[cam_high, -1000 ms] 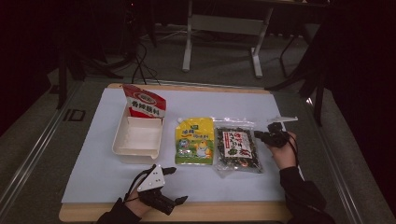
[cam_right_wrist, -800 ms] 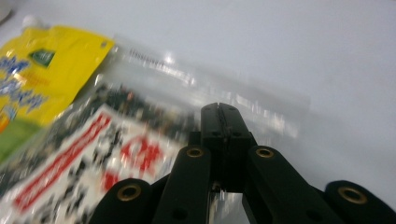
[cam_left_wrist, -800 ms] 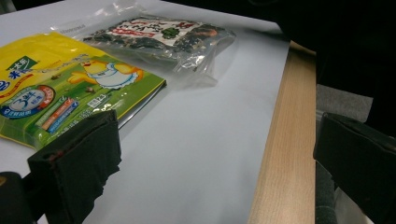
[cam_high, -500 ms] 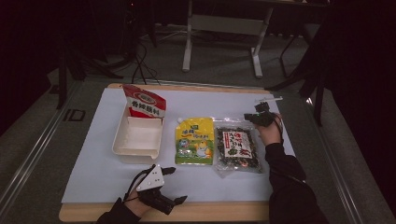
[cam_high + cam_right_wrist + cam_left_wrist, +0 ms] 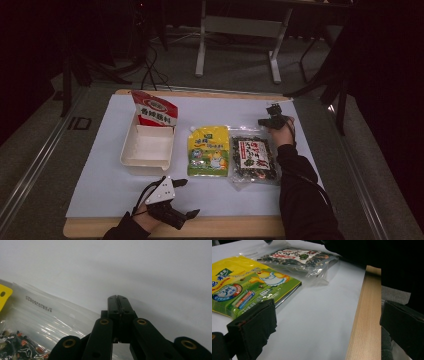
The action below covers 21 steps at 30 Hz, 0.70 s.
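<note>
A clear bag of dark snacks (image 5: 254, 159) lies on the white sheet, right of a yellow-green pouch (image 5: 208, 152). My right gripper (image 5: 261, 121) hovers just beyond the bag's far edge with its jaws pressed together and nothing between them. In the right gripper view, the shut tips (image 5: 117, 300) sit over bare sheet beside the bag's sealed clear strip (image 5: 50, 315). My left gripper (image 5: 189, 198) rests near the table's front edge, its jaws wide apart and empty. The left gripper view (image 5: 327, 332) looks across the sheet at the pouch (image 5: 244, 287) and the snack bag (image 5: 297, 258).
A white tray (image 5: 131, 150) stands left of the pouch with a red packet (image 5: 155, 112) leaning upright at its far end. The wooden table edge (image 5: 365, 315) runs close by my left gripper. Table legs and cables stand on the floor behind.
My right gripper has moved from the right side of the snack bag up and left to its far edge. The left gripper has stayed put.
</note>
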### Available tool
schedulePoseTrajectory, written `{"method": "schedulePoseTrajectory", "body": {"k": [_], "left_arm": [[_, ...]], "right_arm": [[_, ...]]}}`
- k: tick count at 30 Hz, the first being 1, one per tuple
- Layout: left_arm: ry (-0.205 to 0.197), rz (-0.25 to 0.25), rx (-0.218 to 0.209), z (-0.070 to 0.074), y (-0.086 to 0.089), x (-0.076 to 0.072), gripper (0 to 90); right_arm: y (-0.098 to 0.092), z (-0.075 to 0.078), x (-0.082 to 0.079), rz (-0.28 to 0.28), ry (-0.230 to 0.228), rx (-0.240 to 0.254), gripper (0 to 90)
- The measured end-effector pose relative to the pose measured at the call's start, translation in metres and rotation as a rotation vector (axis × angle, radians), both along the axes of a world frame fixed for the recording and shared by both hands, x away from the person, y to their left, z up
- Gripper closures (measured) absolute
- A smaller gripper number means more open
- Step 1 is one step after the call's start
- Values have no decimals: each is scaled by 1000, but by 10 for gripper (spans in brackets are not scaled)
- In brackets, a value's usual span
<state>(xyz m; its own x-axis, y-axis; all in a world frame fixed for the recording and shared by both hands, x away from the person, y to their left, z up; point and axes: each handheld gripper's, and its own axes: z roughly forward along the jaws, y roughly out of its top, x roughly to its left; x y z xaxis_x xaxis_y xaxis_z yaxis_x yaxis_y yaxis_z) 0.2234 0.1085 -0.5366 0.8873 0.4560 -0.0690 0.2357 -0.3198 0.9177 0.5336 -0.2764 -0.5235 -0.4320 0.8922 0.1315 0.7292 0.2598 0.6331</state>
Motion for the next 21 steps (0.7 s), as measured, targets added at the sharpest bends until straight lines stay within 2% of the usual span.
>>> {"method": "schedulePoseTrajectory", "body": {"k": [6,7,11,15,16,21], "left_arm": [[-2,1,-1,0,0,0,19],[-1,0,0,0,0,0,19],[-1,1,1,0,0,0,19],[-2,1,2,1,-1,-1,19],[-2,1,2,1,-1,-1,19],[-4,0,1,1,-2,-1,19]], "right_arm": [[0,0,-3,13,17,5,900],[2,0,-7,34,37,-18,900],[2,-3,-12,48,55,-24,900],[1,-6,-27,66,39,-18,900],[1,-6,-27,66,39,-18,900],[-5,-10,-48,96,41,-18,900]]}}
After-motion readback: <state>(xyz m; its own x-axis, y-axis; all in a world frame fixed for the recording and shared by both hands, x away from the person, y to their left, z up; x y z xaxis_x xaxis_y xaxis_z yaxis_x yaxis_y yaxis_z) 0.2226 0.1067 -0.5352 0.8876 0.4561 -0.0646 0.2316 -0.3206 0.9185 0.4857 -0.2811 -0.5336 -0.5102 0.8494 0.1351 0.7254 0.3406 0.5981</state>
